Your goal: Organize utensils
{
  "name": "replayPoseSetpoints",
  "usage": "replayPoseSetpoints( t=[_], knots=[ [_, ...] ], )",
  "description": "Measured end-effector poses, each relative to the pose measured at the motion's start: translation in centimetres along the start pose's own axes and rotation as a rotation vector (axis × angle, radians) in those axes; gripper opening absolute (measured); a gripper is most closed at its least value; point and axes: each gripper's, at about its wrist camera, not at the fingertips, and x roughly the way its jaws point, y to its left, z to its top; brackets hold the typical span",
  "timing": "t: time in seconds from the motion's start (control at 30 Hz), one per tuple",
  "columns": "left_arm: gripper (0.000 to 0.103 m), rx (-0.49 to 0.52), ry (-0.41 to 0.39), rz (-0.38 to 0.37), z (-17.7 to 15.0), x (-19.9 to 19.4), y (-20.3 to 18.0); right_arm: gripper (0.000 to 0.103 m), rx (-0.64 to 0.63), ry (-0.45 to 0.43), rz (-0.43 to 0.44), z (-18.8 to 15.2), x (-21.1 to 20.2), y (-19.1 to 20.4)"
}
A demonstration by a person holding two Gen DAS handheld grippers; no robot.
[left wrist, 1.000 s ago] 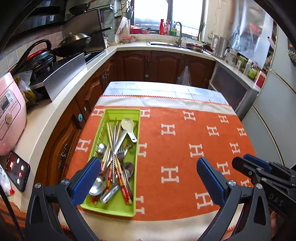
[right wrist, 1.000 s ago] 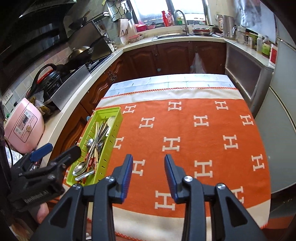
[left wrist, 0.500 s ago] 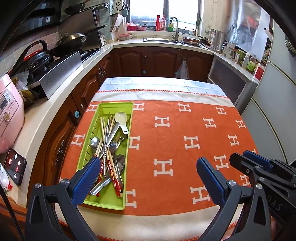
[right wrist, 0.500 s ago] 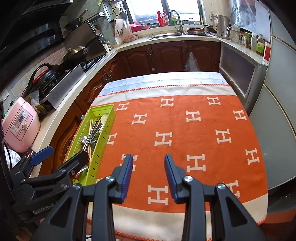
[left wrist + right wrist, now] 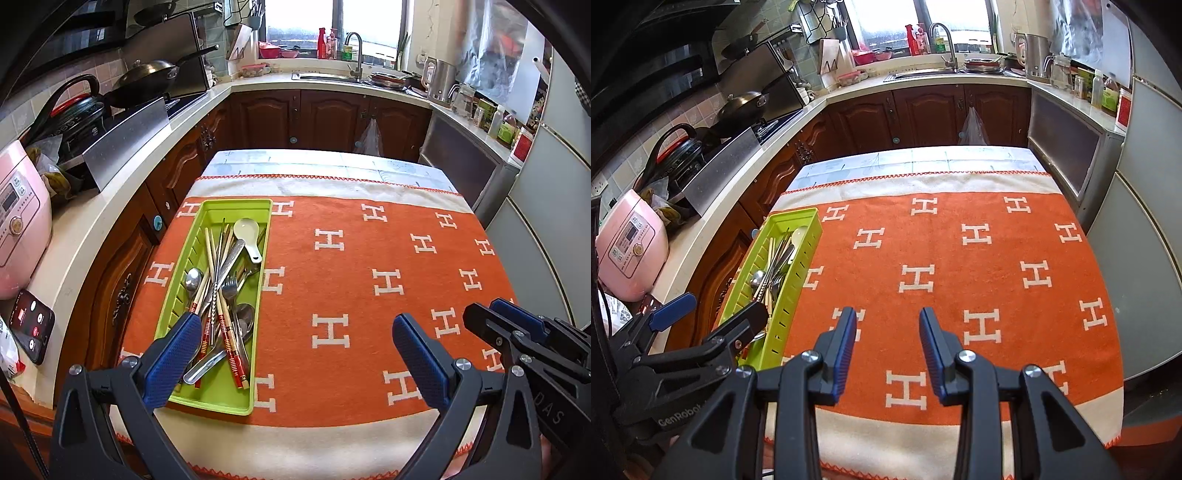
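Right now the left tool (image 5: 295, 354) is hanging released at the bottom of its own view, its two blue pads spread wide and gripping nothing; the left pad (image 5: 173, 358) is overlapping the near end of the green tray (image 5: 236, 205), though whether it is touching anything inside I cannot tell. Over in the other view the right tool (image 5: 887, 347) is also holding nothing, its pads only partly parted, hovering at lower centre above the orange blanket (image 5: 960, 266) with the white H marks.

Outward from there, the tray is lying lengthwise along the left edge of the table (image 5: 314, 162), resting on the blanket. Inside it the utensils are sitting in one tangled heap: chopsticks (image 5: 212, 266) with red ends, a metal spoon (image 5: 192, 277), a fork (image 5: 229, 286), and a white ceramic spoon (image 5: 246, 234) toward the far end.

Beyond the table, at the left of both frames, a pink rice cooker (image 5: 629, 243) is standing on the counter, with a phone (image 5: 31, 325) lying near it, and a wok (image 5: 147, 75) is sitting on the stove at the upper left.
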Motion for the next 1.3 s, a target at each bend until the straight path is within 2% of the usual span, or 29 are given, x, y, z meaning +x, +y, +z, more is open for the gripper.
replayPoseSetpoints(
  t=[1.3],
  knots=[
    [0.102, -0.012, 0.015, 0.008, -0.25, 0.52, 0.37, 0.036, -0.012, 0.007, -0.009, -0.21, 0.60, 0.13]
  ],
)
